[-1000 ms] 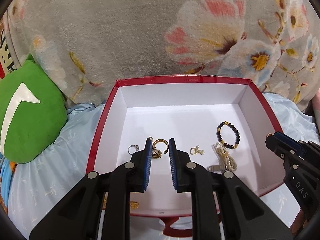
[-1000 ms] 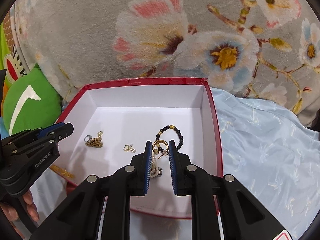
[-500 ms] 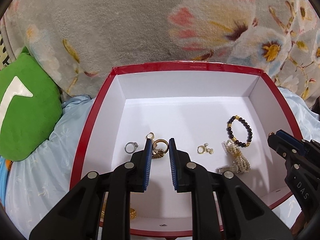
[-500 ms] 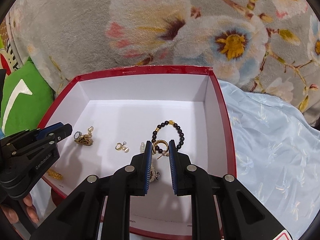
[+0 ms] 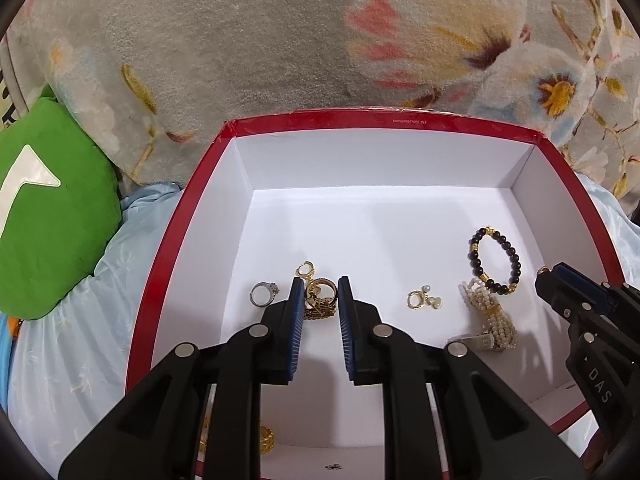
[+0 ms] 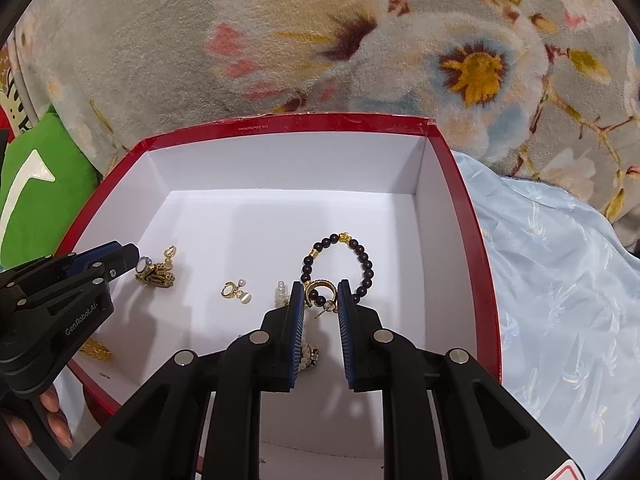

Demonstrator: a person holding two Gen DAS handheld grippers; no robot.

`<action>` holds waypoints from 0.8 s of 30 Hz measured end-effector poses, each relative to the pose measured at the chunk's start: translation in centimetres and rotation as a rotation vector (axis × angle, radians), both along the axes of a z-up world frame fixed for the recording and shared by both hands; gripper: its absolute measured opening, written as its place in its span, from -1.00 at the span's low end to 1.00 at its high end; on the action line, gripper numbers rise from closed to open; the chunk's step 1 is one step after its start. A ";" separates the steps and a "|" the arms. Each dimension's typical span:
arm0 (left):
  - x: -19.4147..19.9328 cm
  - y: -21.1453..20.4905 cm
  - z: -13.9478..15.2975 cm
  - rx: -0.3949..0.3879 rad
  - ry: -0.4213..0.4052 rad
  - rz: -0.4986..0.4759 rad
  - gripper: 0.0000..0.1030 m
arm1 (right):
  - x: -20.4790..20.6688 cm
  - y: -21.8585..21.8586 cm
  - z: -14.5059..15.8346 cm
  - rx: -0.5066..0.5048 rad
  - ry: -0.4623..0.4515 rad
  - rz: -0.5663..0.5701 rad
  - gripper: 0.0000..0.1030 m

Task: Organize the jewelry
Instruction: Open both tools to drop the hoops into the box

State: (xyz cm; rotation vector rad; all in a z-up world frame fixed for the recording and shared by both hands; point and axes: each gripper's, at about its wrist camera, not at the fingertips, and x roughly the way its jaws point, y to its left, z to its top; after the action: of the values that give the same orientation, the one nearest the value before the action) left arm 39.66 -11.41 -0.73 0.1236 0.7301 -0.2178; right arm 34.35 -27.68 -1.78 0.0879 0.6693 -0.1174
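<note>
Right wrist: gold hoop earring (image 6: 319,289) pinched between right hand-held gripper (image 6: 319,300) fingertips.

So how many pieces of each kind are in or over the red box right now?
Bracelets: 2, dark bead bracelet and pearl bracelet
Rings: 1, silver ring
Earrings: 3, small gold hoop, pearl earring, hoop earring in the right gripper
Gold tangle at the left gripper: 1, pieces not separable
Total: 7
</note>
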 end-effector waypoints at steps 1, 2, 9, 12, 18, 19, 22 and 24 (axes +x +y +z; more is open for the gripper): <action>0.0 0.0 0.0 0.001 -0.001 0.002 -0.68 | 0.0 0.0 0.0 0.000 0.000 -0.001 -0.70; 0.0 0.0 -0.1 0.001 -0.002 0.002 -0.68 | 0.1 0.0 0.0 0.000 0.000 -0.002 -0.70; 0.4 -0.1 -0.5 0.014 -0.003 0.018 -0.67 | 0.4 -0.3 -0.4 0.003 -0.001 -0.013 -0.69; 0.5 -0.2 -0.7 0.015 -0.005 0.023 -0.67 | 0.4 -0.4 -0.5 0.001 -0.005 -0.017 -0.68; 0.2 -0.2 -0.1 0.013 -0.037 0.045 -0.14 | 0.3 -0.5 -0.4 0.000 -0.026 -0.034 -0.26; 0.0 -0.2 0.0 0.020 -0.048 0.049 -0.05 | 0.2 -0.5 -0.3 0.000 -0.029 -0.031 -0.25; -0.4 -0.2 0.2 0.031 -0.055 0.050 -0.02 | -0.5 -0.2 0.1 0.000 -0.046 -0.027 -0.12; -0.9 0.0 0.2 0.027 -0.052 0.047 -0.02 | -1.1 0.1 0.5 -0.002 -0.048 -0.025 -0.01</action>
State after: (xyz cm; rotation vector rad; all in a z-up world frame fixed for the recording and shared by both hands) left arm 38.75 -11.44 -0.50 0.1374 0.6834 -0.1589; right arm 33.22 -27.58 -1.32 0.0968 0.6206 -0.1397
